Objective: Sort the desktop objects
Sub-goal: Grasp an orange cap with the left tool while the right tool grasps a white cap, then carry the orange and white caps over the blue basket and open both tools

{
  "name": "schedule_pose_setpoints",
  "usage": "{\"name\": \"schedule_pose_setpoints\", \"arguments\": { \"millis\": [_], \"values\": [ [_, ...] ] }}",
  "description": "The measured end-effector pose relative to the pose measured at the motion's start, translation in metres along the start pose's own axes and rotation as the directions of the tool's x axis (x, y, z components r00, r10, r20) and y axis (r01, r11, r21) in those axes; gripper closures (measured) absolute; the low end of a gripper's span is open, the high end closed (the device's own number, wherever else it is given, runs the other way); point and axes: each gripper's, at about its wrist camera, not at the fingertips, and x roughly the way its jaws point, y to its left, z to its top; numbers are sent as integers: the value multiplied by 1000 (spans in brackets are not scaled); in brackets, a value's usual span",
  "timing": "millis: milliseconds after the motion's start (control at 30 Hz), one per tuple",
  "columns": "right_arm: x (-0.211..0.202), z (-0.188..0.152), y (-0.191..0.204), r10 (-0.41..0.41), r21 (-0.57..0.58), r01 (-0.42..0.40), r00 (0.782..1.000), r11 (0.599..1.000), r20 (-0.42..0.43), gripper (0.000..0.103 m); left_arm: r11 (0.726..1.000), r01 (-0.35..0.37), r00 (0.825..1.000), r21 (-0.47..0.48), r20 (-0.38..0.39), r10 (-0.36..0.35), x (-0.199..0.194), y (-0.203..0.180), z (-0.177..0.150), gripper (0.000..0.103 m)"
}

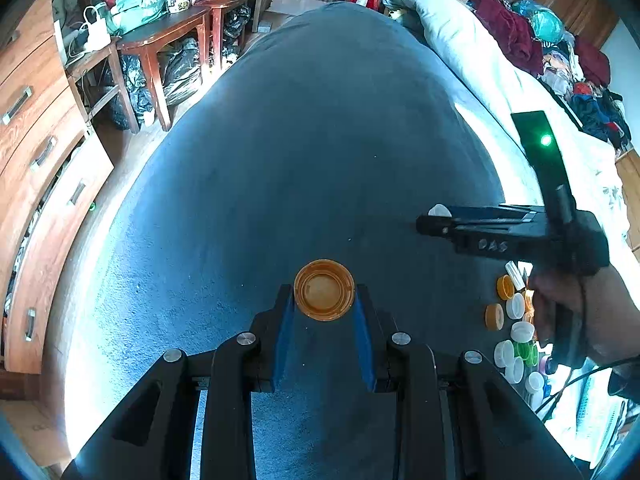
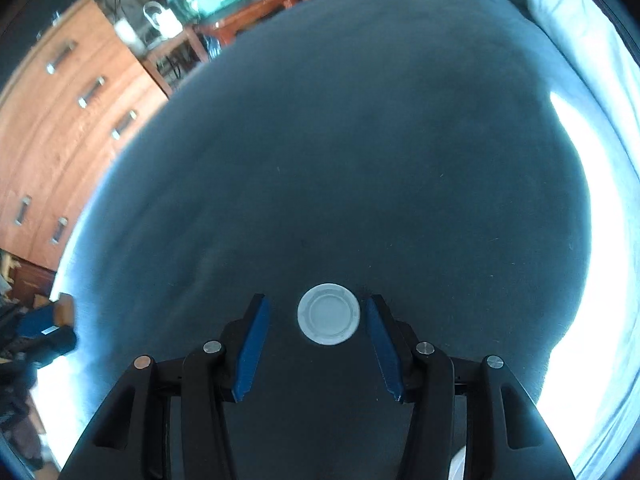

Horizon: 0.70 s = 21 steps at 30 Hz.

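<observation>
Grips an orange cap [image 1: 324, 296], hollow side up, in the left tool [image 1: 324, 300], blue pads pressed to its rim on both sides, low in the middle of the left wrist view, over the blue-grey cloth of the counter [image 1: 300, 140]. Frames a white cap [image 2: 328, 314] with the right tool [image 2: 320, 312], released: a clear gap between cap and pad on either side, cap lying flat on the cloth at lower centre of the right wrist view. Nothing else on the cloth near either cap. At the lower right of the left wrist view: a pile of caps [image 1: 516, 332], white, orange and green, just beside the hand [image 1: 580, 312] on the right tool's grip; seen only there. Also only there: the right tool from the side, a green light [image 1: 546, 140] on its black upright board, and faint writing on its body that reads like "DAS". At the left edge: wooden drawers [image 1: 36, 152]; upper left, side tables [image 1: 168, 36] loaded with bags, black sacks [image 1: 180, 68] beneath; labels there too small to read. Upper right: a pale quilt [image 1: 460, 40] and heaped clothes [image 1: 560, 52]. In the right wrist view alone: the left tool as a blurred dark shape with an orange speck at the far left edge.
</observation>
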Motion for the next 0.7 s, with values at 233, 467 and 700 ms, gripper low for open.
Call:
{"name": "schedule_pose_setpoints", "arguments": {
  "millis": [233,467,700],
  "values": [
    [-25,-8,-15,7,46,-8,1000,999,12,71,1000,-9,1000,23,6,9,-7,-14,12,78],
    [-138,-42,-31,0,76,-9,992,997,123,71,995,26,998,99,50,-31,-45,-72,34,78],
    [-268,-102,-44,-58,163,19,970,986,237,71,965,91,991,247,70,-111,-93,-163,44,78]
  ]
}}
